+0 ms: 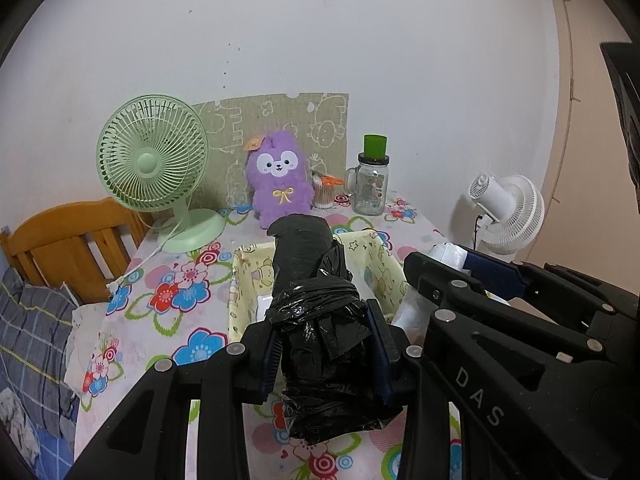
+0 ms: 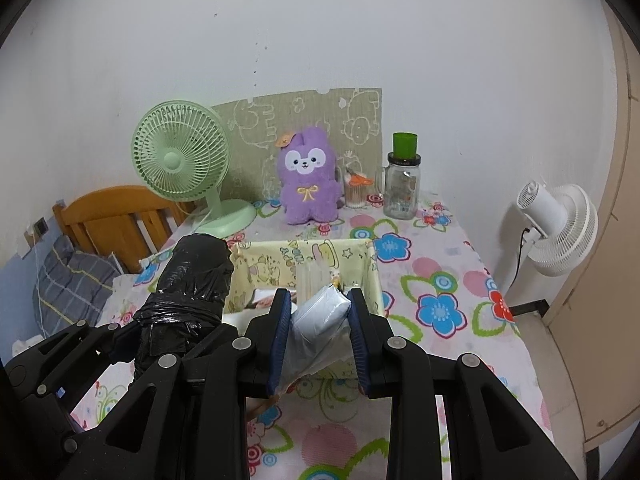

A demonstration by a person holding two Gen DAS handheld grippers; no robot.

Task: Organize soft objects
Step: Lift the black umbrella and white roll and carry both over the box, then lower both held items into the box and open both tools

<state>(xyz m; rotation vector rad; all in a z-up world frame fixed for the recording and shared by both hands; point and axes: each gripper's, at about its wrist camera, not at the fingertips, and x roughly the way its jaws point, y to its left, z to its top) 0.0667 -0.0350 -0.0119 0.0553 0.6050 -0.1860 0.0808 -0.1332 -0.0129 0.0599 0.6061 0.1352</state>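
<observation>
Left gripper (image 1: pixel 326 344) clamped on a black roll (image 1: pixel 316 320), a bundle wrapped in crinkled black plastic; right gripper (image 2: pixel 320 332) clamped on a pale pack (image 2: pixel 320 316), soft and plastic-wrapped. Both loads hang over the near part of the surface (image 2: pixel 440 280), at about 6 o'clock from the plush (image 2: pixel 308 180), which sits at the far edge.

Progress: judged midway. The yellow bin (image 2: pixel 304 260) stands between the grippers and the plush, and it appears to hold some light items already, though they are too hidden to name. Neither carried item is in the bin yet; both are above or just before its near wall. The plush sits upright on the surface outside the bin; whether it is to be stowed cannot be told. Left to do, as a judgement: lower each item into the bin and release.

Orientation: the roll's long axis runs along the left gripper's line, from 6 o'clock toward 12 o'clock in the left wrist view, far end raised and pointing at the plush, near end trailing below the pads. In the right wrist view the same roll leans toward 1 o'clock. The pack's long axis likewise runs roughly away from the camera, far end tilted toward the bin; its near end is crumpled, so its exact length cannot be told
</observation>
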